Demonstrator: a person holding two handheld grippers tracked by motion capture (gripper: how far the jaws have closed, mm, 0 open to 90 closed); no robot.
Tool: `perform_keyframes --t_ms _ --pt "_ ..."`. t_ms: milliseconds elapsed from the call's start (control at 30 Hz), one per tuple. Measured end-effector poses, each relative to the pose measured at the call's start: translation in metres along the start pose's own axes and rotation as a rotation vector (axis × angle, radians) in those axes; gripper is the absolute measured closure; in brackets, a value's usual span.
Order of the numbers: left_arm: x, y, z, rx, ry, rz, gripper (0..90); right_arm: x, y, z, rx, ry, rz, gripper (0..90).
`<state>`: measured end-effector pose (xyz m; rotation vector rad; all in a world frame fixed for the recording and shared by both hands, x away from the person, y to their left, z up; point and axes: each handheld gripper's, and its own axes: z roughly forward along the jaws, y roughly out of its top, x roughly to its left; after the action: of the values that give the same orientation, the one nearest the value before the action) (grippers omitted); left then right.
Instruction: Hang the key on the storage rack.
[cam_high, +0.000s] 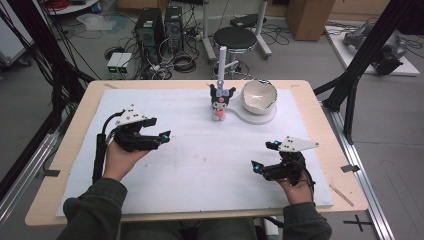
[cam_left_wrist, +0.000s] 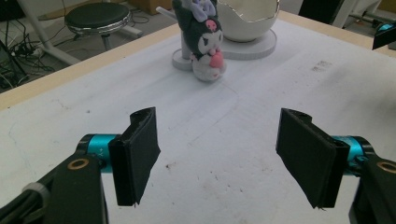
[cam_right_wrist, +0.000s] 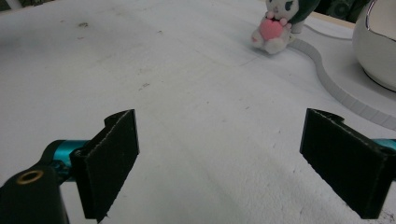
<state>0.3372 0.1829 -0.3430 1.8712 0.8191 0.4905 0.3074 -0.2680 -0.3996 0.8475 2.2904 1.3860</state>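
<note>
Even, soft indoor light; faint shadows, slight blur, mild glare.

White-matted table (cam_high: 320, 105) (plush toy (cam_high: 220, 101) aboard)

Ahead of the left gripper (cam_high: 159, 128), whose jaws are black with teal barrels, sits a plush (cam_high: 221, 101): black hood, white face and body, lilac bow, a pink ball at its chest (with a small pink skull on the hood). Just beyond it stand a white post (cam_high: 222, 62) and a cream egg-shell bowl (cam_high: 259, 95) on a white base (cam_high: 260, 118). The right gripper (cam_high: 265, 156) is black and teal too, with a pale grey plate. Under both lies a white mat (cam_high: 200, 160), faintly speckled brown, on a light wood table (cam_high: 75, 130).
</note>
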Motion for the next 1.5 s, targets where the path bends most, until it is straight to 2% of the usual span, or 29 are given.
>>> perform_keyframes --t_ms 833,1500 --pt "-0.001 -0.013 -0.008 -0.003 0.004 -0.016 30.0 0.001 0.000 0.001 0.007 0.002 0.000 10.7" --pt "-0.001 -0.016 -0.010 -0.009 -0.003 -0.022 30.1 0.000 0.000 0.002 0.011 0.003 -0.002 10.7"
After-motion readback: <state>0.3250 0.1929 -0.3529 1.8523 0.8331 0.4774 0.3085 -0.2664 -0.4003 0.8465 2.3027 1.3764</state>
